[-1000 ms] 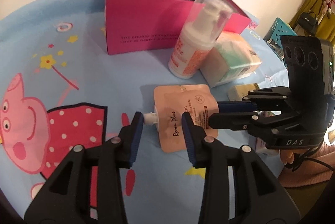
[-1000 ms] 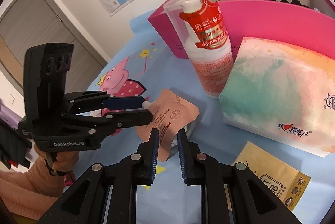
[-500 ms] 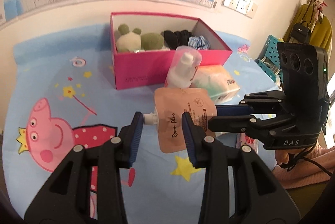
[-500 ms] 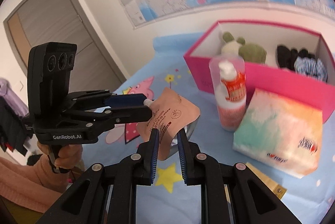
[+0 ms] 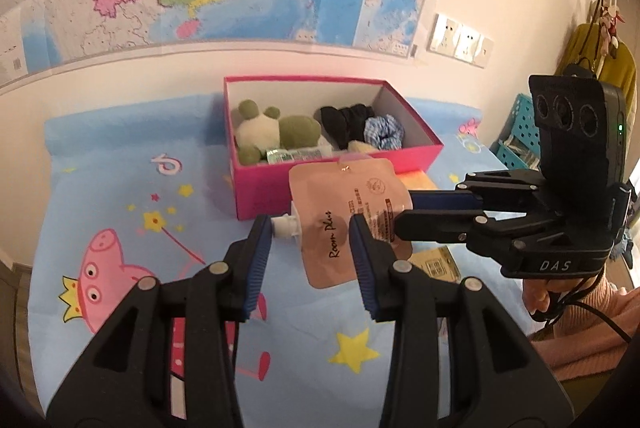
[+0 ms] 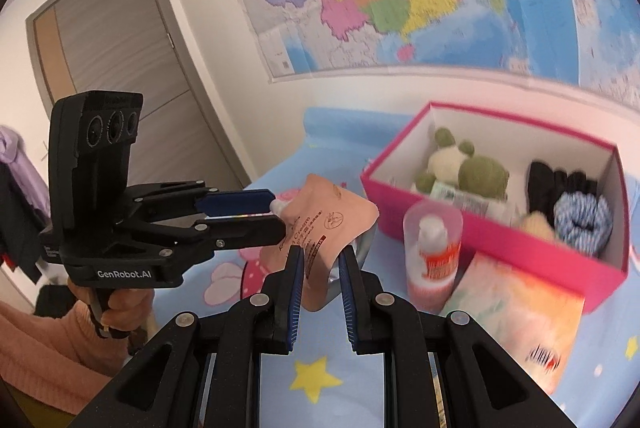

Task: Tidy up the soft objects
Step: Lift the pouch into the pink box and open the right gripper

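Your two grippers meet at the peach pouch, which hangs in the air above the desk, in front of the pink box. Your left gripper has its jaws spread about as wide as the pouch, one blue pad at the white spout and the other against the pouch's face. Your right gripper stands part open around the pouch's lower edge; you cannot tell whether it pinches it. Inside the box lie a green and cream plush toy, black fabric and a blue checked scrunchie. A pump bottle and a soft tissue pack sit beside the box
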`<state>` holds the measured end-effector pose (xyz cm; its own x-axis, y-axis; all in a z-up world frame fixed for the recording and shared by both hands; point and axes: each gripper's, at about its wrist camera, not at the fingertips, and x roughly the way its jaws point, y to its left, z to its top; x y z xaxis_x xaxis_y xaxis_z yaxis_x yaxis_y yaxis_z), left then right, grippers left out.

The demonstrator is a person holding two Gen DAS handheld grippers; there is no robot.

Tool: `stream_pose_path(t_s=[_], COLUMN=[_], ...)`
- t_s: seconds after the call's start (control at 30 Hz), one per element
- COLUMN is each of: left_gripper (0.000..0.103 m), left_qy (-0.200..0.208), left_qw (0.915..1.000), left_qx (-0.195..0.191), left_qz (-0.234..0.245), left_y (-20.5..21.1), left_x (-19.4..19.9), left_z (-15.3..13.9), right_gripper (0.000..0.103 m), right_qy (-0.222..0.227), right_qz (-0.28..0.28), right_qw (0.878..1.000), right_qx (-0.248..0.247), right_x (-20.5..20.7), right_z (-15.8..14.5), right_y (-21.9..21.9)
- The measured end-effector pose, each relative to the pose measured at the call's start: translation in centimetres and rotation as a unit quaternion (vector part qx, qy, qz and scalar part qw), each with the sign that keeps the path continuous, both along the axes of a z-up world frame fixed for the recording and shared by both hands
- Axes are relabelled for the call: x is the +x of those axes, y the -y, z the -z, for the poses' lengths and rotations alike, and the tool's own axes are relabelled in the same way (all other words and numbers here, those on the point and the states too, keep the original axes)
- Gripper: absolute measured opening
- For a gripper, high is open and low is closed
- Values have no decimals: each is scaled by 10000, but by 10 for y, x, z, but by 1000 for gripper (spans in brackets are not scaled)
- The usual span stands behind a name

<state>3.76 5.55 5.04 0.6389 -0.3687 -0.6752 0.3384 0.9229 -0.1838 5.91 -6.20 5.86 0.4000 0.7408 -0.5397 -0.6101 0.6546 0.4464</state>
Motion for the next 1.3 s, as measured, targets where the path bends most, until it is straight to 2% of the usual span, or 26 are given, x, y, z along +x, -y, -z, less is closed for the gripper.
stream_pose_path(t_s=[0.33, 0.53, 0.77, 1.13, 1.3], left_gripper=[41, 41, 41, 41, 41], left_qy=[79, 115, 117, -328, -484], left_qw=[9999, 9998, 9998, 9990, 9981], left_qx=[-57, -126, -38, -103, -2], left_qz=[-112, -118, -170, -297, -369], left_y=[2, 8, 18, 21, 23], left_x=[25, 50, 81, 125, 138], left_z=[-12, -20, -21, 7, 20], right_gripper=[18, 18, 18, 18, 18], right_qy=[483, 581, 402, -70, -428], right_qz=[41, 129, 269, 380, 404], right_qw=[9988, 9982, 9988, 9992, 9982], right_qx=[-3, -32, -47, -115, -100], right_x=[19, 37, 71, 113, 127], right_z=[-26, -32, -22, 13, 34], right_y=[-5, 1, 9, 13, 13])
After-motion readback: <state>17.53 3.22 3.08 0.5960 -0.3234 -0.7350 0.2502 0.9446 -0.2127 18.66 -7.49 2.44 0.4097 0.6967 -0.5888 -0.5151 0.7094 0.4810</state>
